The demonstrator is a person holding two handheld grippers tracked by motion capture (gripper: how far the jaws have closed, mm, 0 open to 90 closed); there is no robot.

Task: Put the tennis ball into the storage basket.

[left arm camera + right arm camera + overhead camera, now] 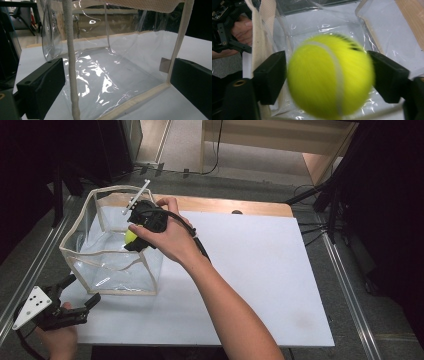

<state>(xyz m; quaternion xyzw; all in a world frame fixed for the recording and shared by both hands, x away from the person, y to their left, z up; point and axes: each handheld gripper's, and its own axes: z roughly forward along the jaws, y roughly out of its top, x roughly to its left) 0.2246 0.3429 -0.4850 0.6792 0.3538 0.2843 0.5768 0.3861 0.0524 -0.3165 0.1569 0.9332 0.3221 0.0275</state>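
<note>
A clear plastic bag (112, 276) with cream fabric trim stands open on the white board at the left. My right gripper (133, 243) reaches down into its mouth from above. In the right gripper view a yellow tennis ball (329, 75) sits between the two black jaws over the bag's floor (312, 22); the ball is blurred while the jaws are sharp, and the right gripper (327, 75) looks open around it. The ball (130, 236) shows as a yellow patch under the hand. My left gripper (82, 289) rests near the bag's front left corner, open, with the bag's trimmed edge (71, 75) in front of its jaws.
The white board (260, 270) covers most of a wooden table, with a broad bare stretch to the right of the bag. Metal rails run along both sides. A black cable trails from the right gripper along the forearm.
</note>
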